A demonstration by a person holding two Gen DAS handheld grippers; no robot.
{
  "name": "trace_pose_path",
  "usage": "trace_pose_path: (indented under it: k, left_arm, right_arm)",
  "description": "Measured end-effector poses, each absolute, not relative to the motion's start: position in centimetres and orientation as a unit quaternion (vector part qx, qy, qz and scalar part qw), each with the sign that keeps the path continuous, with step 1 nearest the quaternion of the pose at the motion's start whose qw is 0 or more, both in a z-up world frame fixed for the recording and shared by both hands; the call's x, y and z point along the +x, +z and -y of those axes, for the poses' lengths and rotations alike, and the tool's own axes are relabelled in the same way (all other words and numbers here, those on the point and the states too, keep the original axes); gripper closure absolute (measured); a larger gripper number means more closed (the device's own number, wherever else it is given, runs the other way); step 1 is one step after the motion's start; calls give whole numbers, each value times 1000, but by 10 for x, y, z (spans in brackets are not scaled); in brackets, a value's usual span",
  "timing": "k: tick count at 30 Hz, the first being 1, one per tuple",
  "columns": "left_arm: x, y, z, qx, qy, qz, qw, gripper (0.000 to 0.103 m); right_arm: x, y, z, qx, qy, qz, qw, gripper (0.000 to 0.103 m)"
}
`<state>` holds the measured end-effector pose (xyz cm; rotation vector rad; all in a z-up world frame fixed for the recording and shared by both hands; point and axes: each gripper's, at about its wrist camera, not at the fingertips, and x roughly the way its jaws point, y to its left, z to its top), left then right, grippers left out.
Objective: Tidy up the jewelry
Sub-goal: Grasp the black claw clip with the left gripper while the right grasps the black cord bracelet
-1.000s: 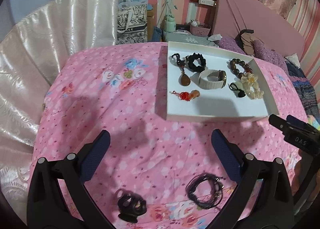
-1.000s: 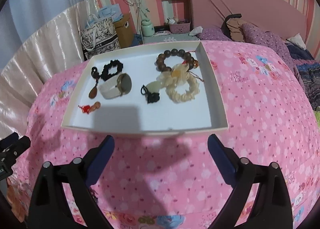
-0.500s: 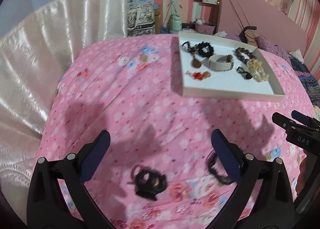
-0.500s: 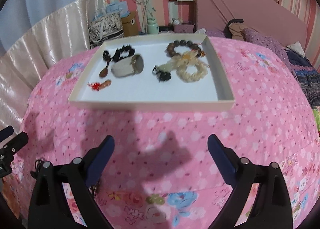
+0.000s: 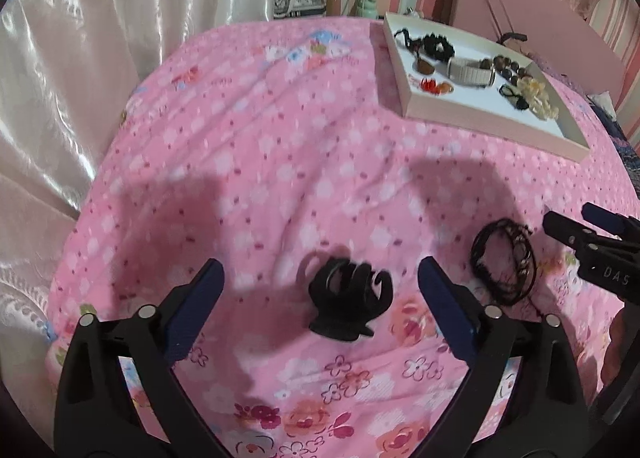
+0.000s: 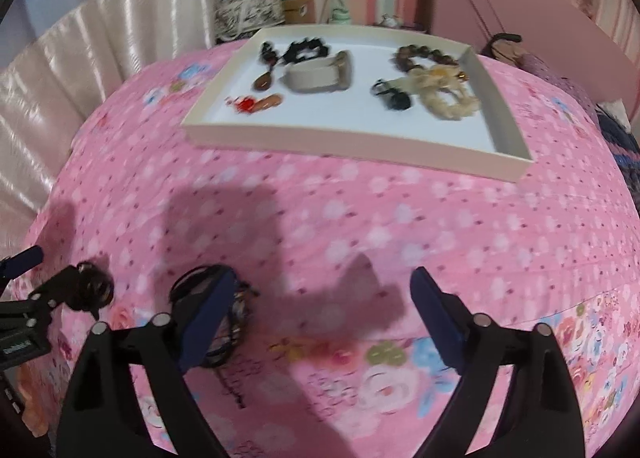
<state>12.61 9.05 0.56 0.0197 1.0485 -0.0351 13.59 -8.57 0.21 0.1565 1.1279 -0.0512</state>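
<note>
Your left gripper (image 5: 319,282) hangs low over the near part of a pink floral bedspread (image 5: 280,146), jaws spread wide and holding nothing. A black claw hair clip (image 5: 347,304) lies on the bedspread between its two fingers, touching neither. Just right of the right-hand finger lies a coil of black cord bracelets (image 5: 505,266), flat on the fabric near the bed's near edge.

Your right gripper (image 6: 322,296) is also spread wide and empty. In its view, its left finger covers part of that same cord coil; whether it touches, you cannot tell from the blur.

Farther back, toward the far right of the bed, sits a shallow white tray (image 6: 352,140). Inside, from left to right: a dark beaded pendant necklace (image 6: 266,68), a red knotted charm (image 6: 250,103), a black scrunchie (image 6: 306,48), a beige watch band (image 6: 318,74), a small black hair tie (image 6: 394,96), a brown wooden bead bracelet (image 6: 420,54) and a cream flower bracelet (image 6: 448,100).
</note>
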Motion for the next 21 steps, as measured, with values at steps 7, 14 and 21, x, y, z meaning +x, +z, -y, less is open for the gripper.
trace_pose_path:
  k: [7, 14, 21]
  left_arm:
    - [124, -7, -87, 10, -25, -511, 859, 14]
    - [128, -27, -80, 15, -31, -538, 843, 43]
    - [129, -24, -81, 1, -33, -538, 842, 55]
  right_arm:
    - [137, -15, 63, 51, -16, -558, 828, 42]
    - [135, -18, 59, 56, -4, -557, 829, 81]
    - [136, -17, 64, 55, -13, -553, 831, 88]
